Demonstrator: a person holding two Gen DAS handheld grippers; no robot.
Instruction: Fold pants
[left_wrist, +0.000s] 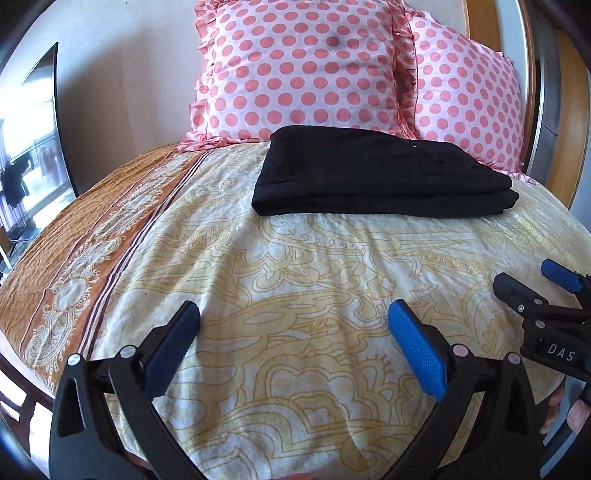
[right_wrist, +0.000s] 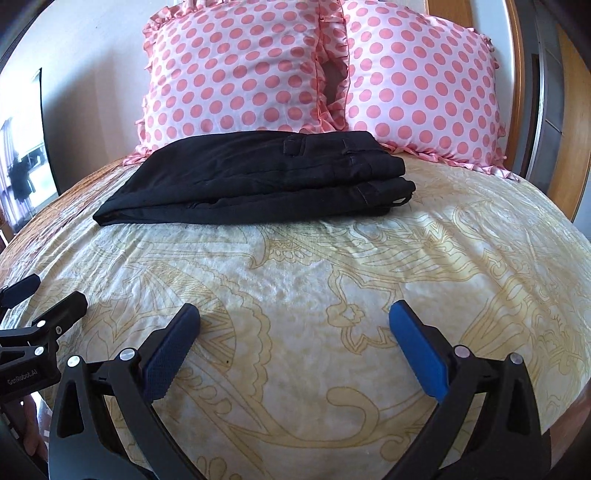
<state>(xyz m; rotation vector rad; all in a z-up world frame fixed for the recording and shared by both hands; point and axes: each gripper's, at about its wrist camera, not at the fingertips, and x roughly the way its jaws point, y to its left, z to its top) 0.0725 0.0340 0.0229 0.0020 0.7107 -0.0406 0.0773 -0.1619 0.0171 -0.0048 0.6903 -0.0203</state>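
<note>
- The pants (left_wrist: 384, 173) are black and lie folded into a flat, layered rectangle on the bed (left_wrist: 295, 266), well ahead of both grippers.
- In the right wrist view the pants (right_wrist: 255, 181) show stacked layers, with the waistband and a belt loop on the right end and the smooth folded edge on the left.
- The far edge of the pants lies just in front of two pillows (left_wrist: 306, 70), pink-white with coral dots and frilled borders; whether cloth and pillows touch cannot be told.
- The pillows (right_wrist: 236, 74) stand side by side, leaning against the wall and the wooden headboard (right_wrist: 447, 11).
- The bed carries a cream cover with a yellow paisley pattern; an orange patterned border (left_wrist: 74, 251) runs along its left side.
- The left gripper (left_wrist: 293, 314) hovers low over the cover with its jaws spread wide and nothing between them; blue pads (left_wrist: 417, 350) line the inner faces.
- The right gripper (right_wrist: 295, 314) is likewise wide open and empty, above bare cover near the front of the bed.
- The two grippers are side by side: the right one shows at the right edge of the left wrist view, the left one at the left edge of the right wrist view.
- Neither gripper touches the pants.
- A bright window (left_wrist: 26, 147) sits far left.
</note>
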